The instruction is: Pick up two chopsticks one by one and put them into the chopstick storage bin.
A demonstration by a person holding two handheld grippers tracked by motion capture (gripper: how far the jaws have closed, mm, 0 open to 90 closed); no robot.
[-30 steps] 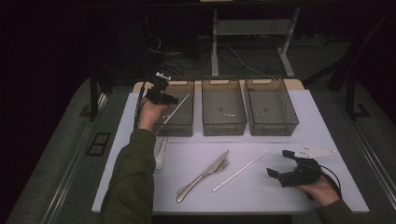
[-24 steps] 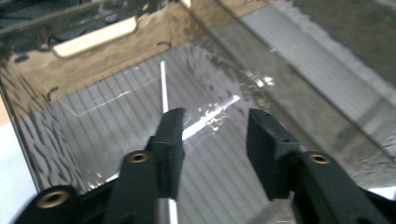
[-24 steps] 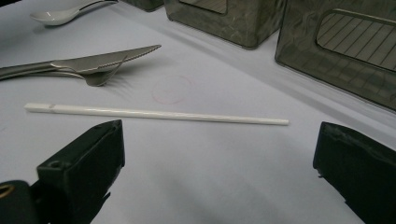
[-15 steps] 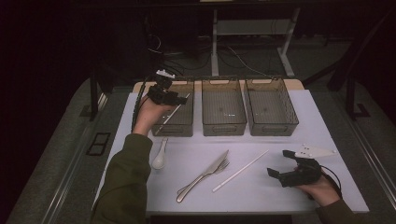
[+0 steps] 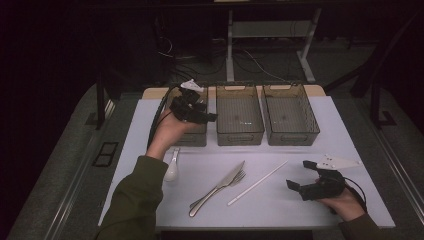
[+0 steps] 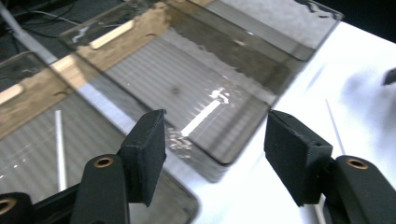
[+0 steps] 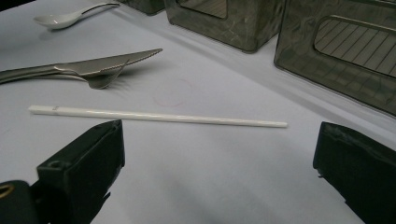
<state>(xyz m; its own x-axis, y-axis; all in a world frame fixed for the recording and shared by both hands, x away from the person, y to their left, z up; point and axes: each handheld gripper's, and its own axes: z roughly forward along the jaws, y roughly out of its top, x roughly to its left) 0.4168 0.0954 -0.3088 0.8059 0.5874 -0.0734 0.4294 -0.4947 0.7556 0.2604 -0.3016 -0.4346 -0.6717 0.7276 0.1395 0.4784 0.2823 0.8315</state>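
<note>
My left gripper [image 5: 202, 116] hangs above the left grey bin [image 5: 192, 137]. Its jaws have just been opening and stand open [image 6: 215, 135] with nothing between them. A white straw [image 6: 59, 144] lies in the bin below it. On the white mat [image 5: 280, 210] a second white straw [image 5: 257, 182] lies slanted, to the right of a knife crossed over a fork [image 5: 220, 186]. My right gripper [image 5: 299, 174] rests at the mat's right, open [image 7: 219, 154], with that straw [image 7: 154, 116] lying just ahead of its pads and apart from them.
Three grey bins stand in a row at the back: left, middle [image 5: 240, 117] and right [image 5: 290, 115]. A white spoon [image 5: 172, 169] lies by the left forearm. The knife and fork [image 7: 93, 67] and the spoon [image 7: 65, 18] lie beyond the straw.
The left hand has lifted and swung to the right over the left bin, and its jaws stand wider. The right hand has stayed put.
</note>
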